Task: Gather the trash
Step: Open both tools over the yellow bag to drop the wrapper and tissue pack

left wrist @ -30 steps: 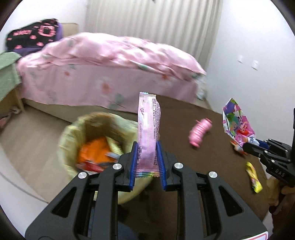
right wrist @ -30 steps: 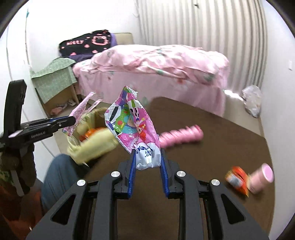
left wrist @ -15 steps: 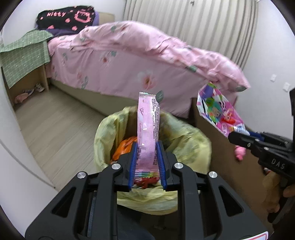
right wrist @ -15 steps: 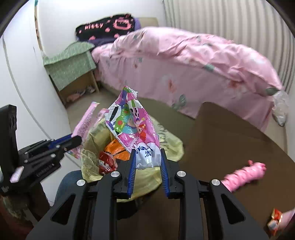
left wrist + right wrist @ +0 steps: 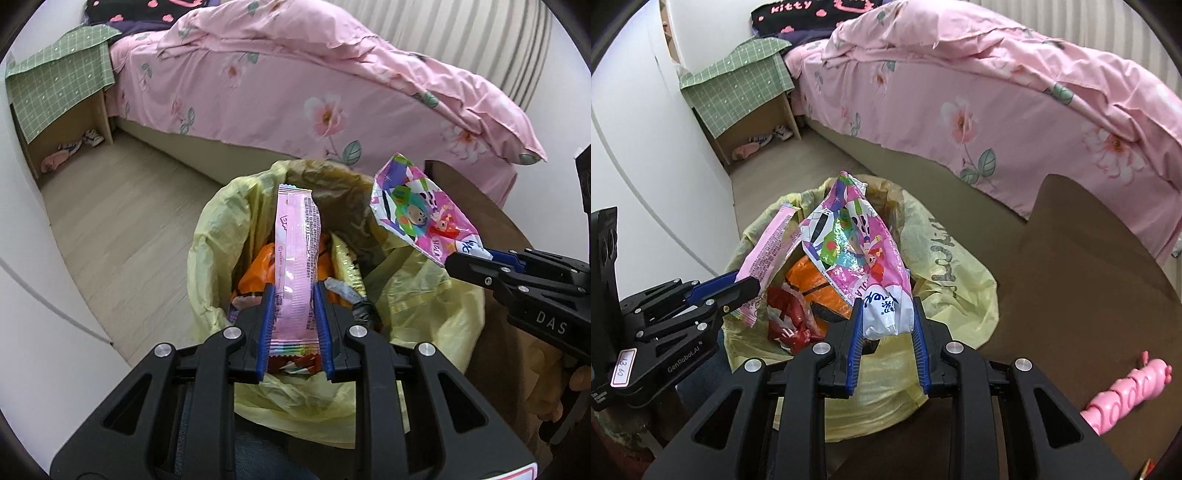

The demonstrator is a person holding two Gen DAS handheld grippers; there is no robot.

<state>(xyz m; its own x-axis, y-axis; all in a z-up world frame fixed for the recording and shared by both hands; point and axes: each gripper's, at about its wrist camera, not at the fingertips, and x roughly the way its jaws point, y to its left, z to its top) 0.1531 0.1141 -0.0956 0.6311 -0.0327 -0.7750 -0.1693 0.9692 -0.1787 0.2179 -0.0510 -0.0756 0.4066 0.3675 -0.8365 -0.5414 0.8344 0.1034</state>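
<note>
My left gripper point(image 5: 294, 291) is shut on a long pink wrapper point(image 5: 297, 258) and holds it upright over the open yellow trash bag point(image 5: 218, 236). My right gripper point(image 5: 887, 306) is shut on a crumpled colourful cartoon snack bag point(image 5: 853, 243), held above the same trash bag point(image 5: 949, 266). The bag holds orange and red wrappers point(image 5: 809, 280). The right gripper point(image 5: 476, 266) shows at the right of the left wrist view with the cartoon bag point(image 5: 421, 214). The left gripper point(image 5: 738, 286) shows at the left of the right wrist view with the pink wrapper point(image 5: 768, 247).
A brown table point(image 5: 1089, 280) lies to the right of the bag, with a pink ribbed toy point(image 5: 1126, 395) on it. A bed with a pink floral cover point(image 5: 295, 85) stands behind. A green-covered side table point(image 5: 59, 85) is at the far left. Wood floor point(image 5: 122, 221) lies left of the bag.
Both grippers have moved closer to the trash bag and tilted down over its opening, each still holding its wrapper. The bag now fills the middle of both views.
</note>
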